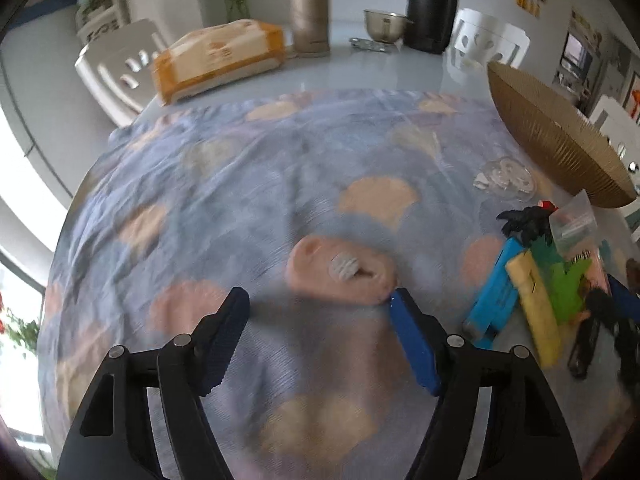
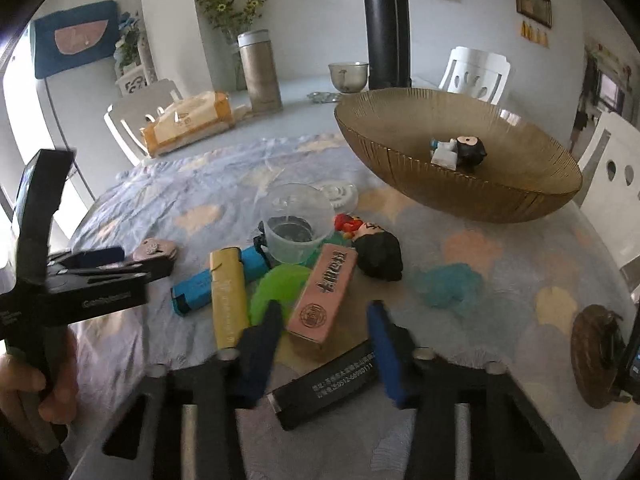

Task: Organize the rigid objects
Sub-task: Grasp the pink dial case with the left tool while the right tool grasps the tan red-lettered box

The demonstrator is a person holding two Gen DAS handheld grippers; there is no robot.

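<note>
My left gripper [image 1: 320, 300] is open and empty just in front of a small pink oval object [image 1: 340, 270] with a white gear-like piece on it; the object also shows in the right wrist view [image 2: 154, 250]. My right gripper [image 2: 326, 314] is open over a pile: a pink lighter [image 2: 324, 296], a black lighter [image 2: 324, 386], a yellow lighter [image 2: 228, 300], a blue lighter [image 2: 218, 280], a green disc [image 2: 278, 286], a clear cup [image 2: 294, 222] and a black-haired figurine [image 2: 378, 250]. A brown glass bowl [image 2: 500, 196] holds another small figurine [image 2: 460, 152].
A shell-patterned cloth [image 1: 240, 168] covers the table. At the back stand a tissue pack [image 1: 218, 58], a gold flask [image 1: 308, 8], a black flask [image 2: 386, 26] and a metal cup [image 2: 348, 76]. A teal blob [image 2: 450, 288] and a brown wooden item [image 2: 596, 354] lie right.
</note>
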